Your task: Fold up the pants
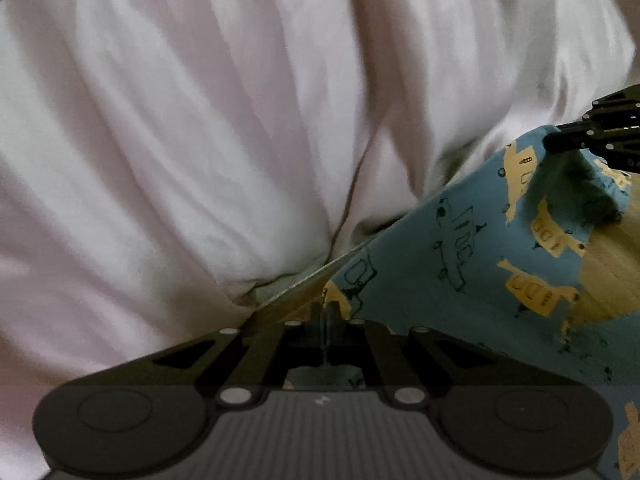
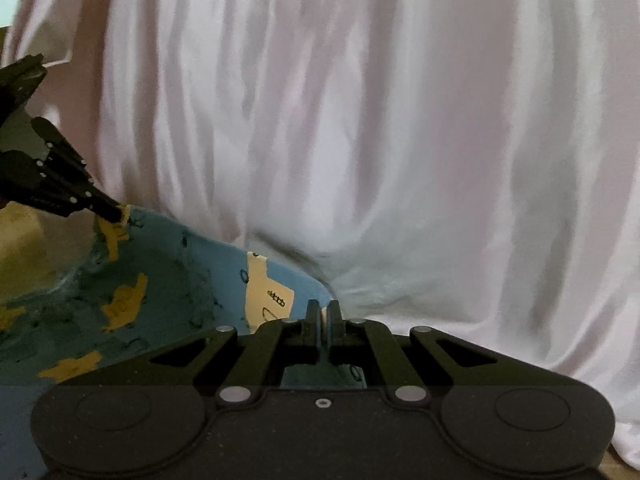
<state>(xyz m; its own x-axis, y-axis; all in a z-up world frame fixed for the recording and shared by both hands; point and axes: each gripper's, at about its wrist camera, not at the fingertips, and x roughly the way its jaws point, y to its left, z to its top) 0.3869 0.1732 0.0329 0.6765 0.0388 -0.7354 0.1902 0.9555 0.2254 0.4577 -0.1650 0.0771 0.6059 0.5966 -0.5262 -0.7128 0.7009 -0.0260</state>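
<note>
The pants (image 1: 452,240) are blue cloth printed with yellow vehicles, and they hang lifted between both grippers. In the left wrist view my left gripper (image 1: 325,308) is shut on one corner of the pants' edge. Far right in that view, my right gripper (image 1: 554,142) pinches the other corner. In the right wrist view my right gripper (image 2: 323,307) is shut on the pants (image 2: 172,280), whose edge runs up to the left. There my left gripper (image 2: 116,213) clamps the far corner. The cloth sags between the two grips.
A person's white shirt (image 1: 200,120) fills the background in the left wrist view and the shirt (image 2: 400,140) is close behind the pants in the right wrist view. A wooden surface (image 1: 608,264) shows below the cloth at right.
</note>
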